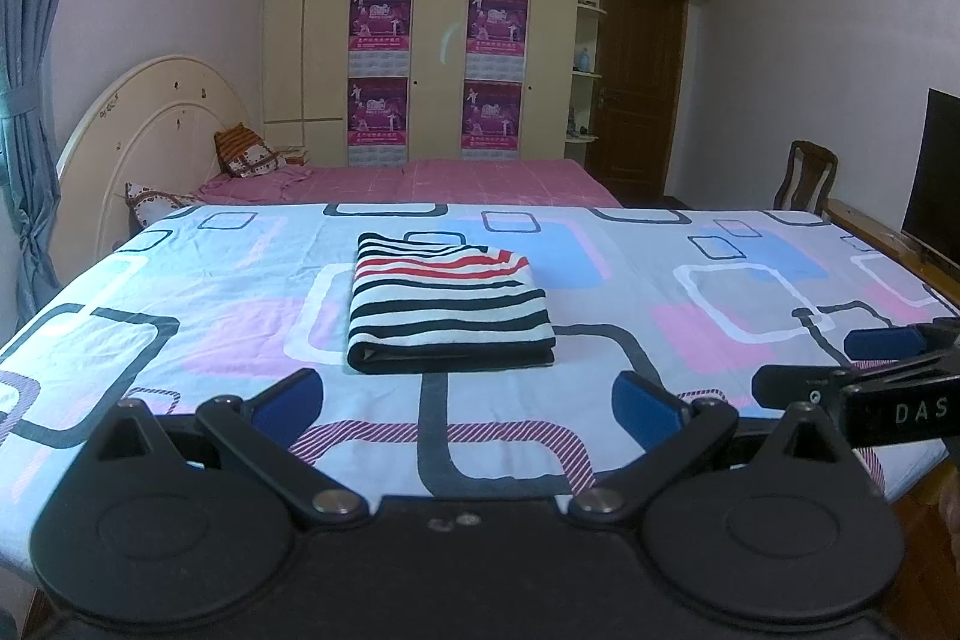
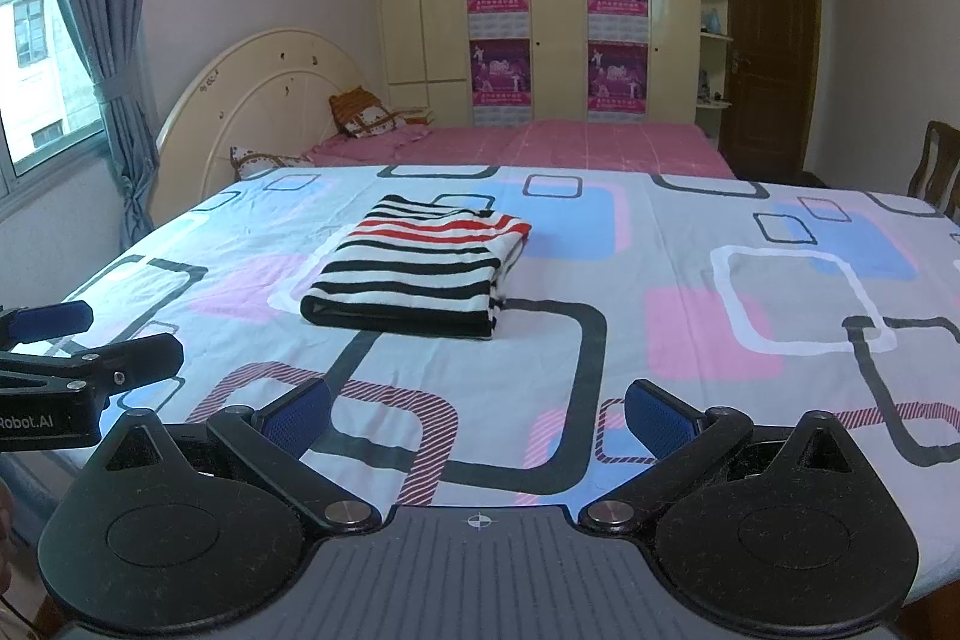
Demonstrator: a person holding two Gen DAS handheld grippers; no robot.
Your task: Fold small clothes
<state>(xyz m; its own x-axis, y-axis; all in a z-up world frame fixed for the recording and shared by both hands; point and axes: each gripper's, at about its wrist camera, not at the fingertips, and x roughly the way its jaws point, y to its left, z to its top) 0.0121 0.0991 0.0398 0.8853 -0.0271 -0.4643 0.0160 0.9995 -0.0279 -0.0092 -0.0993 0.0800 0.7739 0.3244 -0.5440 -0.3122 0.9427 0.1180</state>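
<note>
Left gripper [image 1: 468, 403] sits low centre in its own view, blue-padded fingers [image 1: 288, 400] spread wide, nothing between them. Right gripper [image 2: 477, 415] likewise: splayed wide over the sheet, empty. Each shows side-on in the other's camera, at the right edge of the left view and the left edge of the right view; from there, blue pads apart.

Striped garment [image 1: 447, 307] lies folded into a neat rectangle on the patterned sheet [image 1: 660, 340], centre of the left view, just above the gap between the fingers and apart from them. White with black bands; a few red bands toward its far end. Thick folded edge faces the cameras. In the right view it sits centre-left, turned slightly, clear of both grippers.

Background: pink bed [image 1: 450, 178] behind the sheet, cream headboard [image 1: 150, 130] at left, pillows [image 1: 246, 154] against it. Cream wardrobe [image 1: 438, 10] with four magenta posters [image 1: 379, 19] upper centre. Dark door [image 1: 639, 82] right of it. Blue curtain [image 1: 24, 100] far left; window [image 2: 36, 40] visible in the right view.
</note>
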